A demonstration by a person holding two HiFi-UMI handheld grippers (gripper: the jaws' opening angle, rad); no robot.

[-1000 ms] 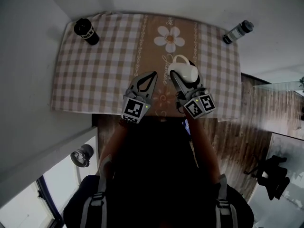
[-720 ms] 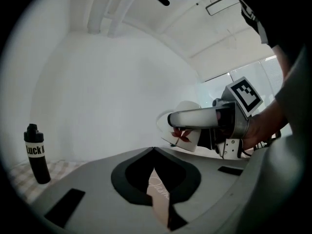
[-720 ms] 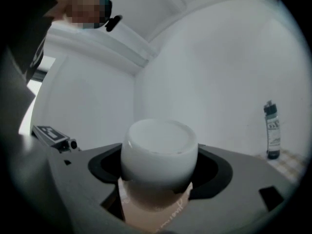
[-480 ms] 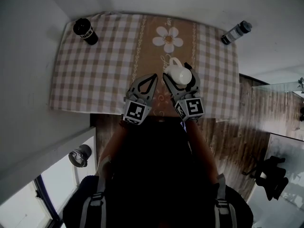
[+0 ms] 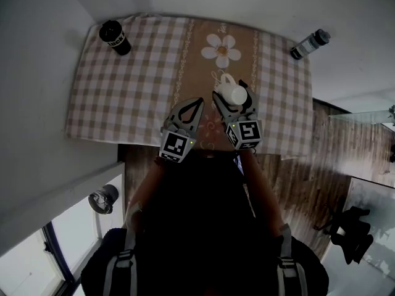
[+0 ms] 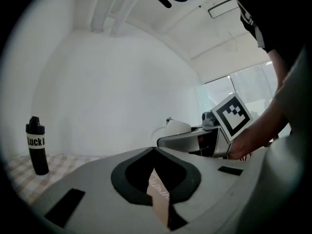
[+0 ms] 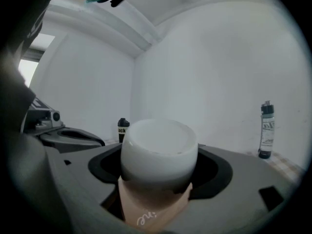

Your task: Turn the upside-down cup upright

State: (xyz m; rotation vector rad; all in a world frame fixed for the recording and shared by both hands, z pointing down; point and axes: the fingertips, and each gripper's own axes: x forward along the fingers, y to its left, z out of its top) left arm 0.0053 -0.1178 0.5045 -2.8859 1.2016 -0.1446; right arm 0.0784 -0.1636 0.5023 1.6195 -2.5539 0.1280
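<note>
A white cup (image 5: 235, 95) with a handle (image 5: 226, 79) on its far side stands vertical between the jaws of my right gripper (image 5: 231, 92), which is shut on its sides. In the right gripper view the cup (image 7: 158, 150) fills the space between the jaws just over the brown band of the tablecloth; whether it touches the cloth I cannot tell. Its top is a pale round face, and I cannot tell mouth from base. My left gripper (image 5: 189, 107) hovers just left of it, shut and empty, its tips (image 6: 155, 151) meeting.
The checked tablecloth (image 5: 123, 91) covers a small table against a white wall. A black bottle (image 5: 115, 37) stands at the far left corner and a grey bottle (image 5: 309, 44) at the far right. The table's front edge runs under both grippers.
The right gripper has rolled and sunk toward the table, bringing the cup from lying tilted on its side to standing vertical. The left gripper stays where it was.
</note>
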